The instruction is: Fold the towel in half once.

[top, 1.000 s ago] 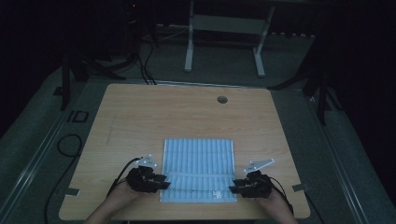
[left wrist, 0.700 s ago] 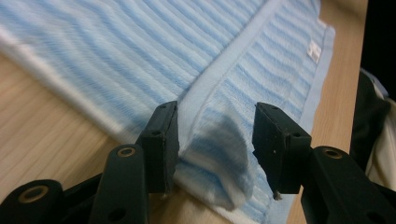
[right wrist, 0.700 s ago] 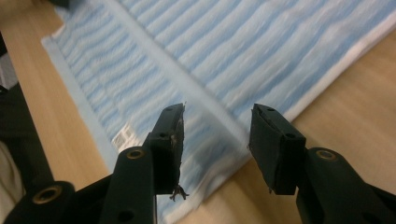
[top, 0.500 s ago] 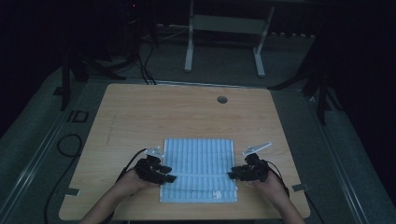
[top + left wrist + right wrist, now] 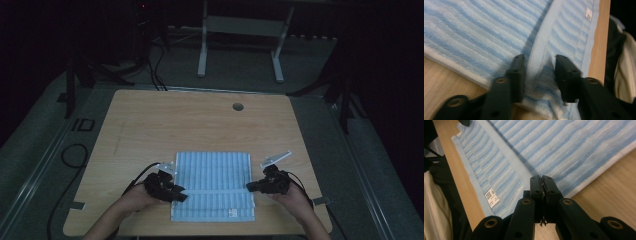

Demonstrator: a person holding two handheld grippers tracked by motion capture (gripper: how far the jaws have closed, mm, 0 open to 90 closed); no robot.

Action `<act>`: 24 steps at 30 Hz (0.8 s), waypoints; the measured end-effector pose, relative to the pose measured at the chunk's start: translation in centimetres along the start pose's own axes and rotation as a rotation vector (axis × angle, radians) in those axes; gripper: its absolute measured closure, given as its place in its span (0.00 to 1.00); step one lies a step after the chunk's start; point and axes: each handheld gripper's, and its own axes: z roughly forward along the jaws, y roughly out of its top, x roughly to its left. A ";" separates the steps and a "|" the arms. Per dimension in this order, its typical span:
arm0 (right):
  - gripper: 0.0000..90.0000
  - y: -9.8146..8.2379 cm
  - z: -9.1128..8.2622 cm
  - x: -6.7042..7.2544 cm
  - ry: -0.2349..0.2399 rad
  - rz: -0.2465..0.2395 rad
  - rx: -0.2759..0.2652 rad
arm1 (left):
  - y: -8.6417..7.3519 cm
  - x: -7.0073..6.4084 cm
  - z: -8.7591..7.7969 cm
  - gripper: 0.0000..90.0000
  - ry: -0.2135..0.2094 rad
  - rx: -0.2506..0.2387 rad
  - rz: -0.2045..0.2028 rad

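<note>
A blue-and-white striped towel [image 5: 212, 175] lies flat near the table's front edge, with a pale band across it. My left gripper [image 5: 181, 196] is at its left side. In the left gripper view a raised ridge of towel [image 5: 474, 30] fills the gap of the left gripper [image 5: 540, 67]; its jaws have just been closing and press on the cloth. My right gripper [image 5: 250, 187] is at the towel's right side. Its jaws have also just been closing, and in its own view the right gripper [image 5: 541, 181] is pinched on the towel [image 5: 574, 145] edge. A white label [image 5: 492, 197] sits near the hem.
The wooden table [image 5: 200, 120] has a round cable hole [image 5: 238, 106] at the back. A metal frame [image 5: 240, 25] stands on the floor behind it, and cables [image 5: 75, 155] lie on the floor to the left. The person's clothing is close behind the near edge.
Both grippers have shifted slightly away from the near edge along the towel's sides, the right one also rising a little. Their jaws have narrowed onto the cloth.
</note>
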 end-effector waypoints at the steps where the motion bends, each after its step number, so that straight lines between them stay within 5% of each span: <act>1: 0.98 0.1 -0.1 0.1 -0.001 -0.002 -0.002 | 0.1 -0.2 -0.1 0.85 0.002 -0.003 0.014; 8: 0.98 0.5 -0.6 0.0 -0.033 -0.002 -0.016 | 1.1 -0.3 -1.5 0.92 0.024 -0.073 0.011; 12: 0.99 1.1 -0.8 -0.8 -0.028 0.012 -0.038 | 2.1 0.2 -2.2 0.92 0.081 -0.113 0.007; 19: 0.99 4.6 -1.2 -3.5 -0.103 0.029 -0.062 | 6.3 2.5 -3.4 0.92 0.172 -0.133 -0.018; 22: 0.99 7.5 -3.2 -4.4 -0.146 0.025 -0.113 | 9.4 2.2 -5.8 0.92 0.225 -0.206 0.016; 24: 0.99 9.0 -5.3 -4.1 -0.186 0.009 -0.184 | 11.2 0.9 -8.4 0.92 0.282 -0.305 0.072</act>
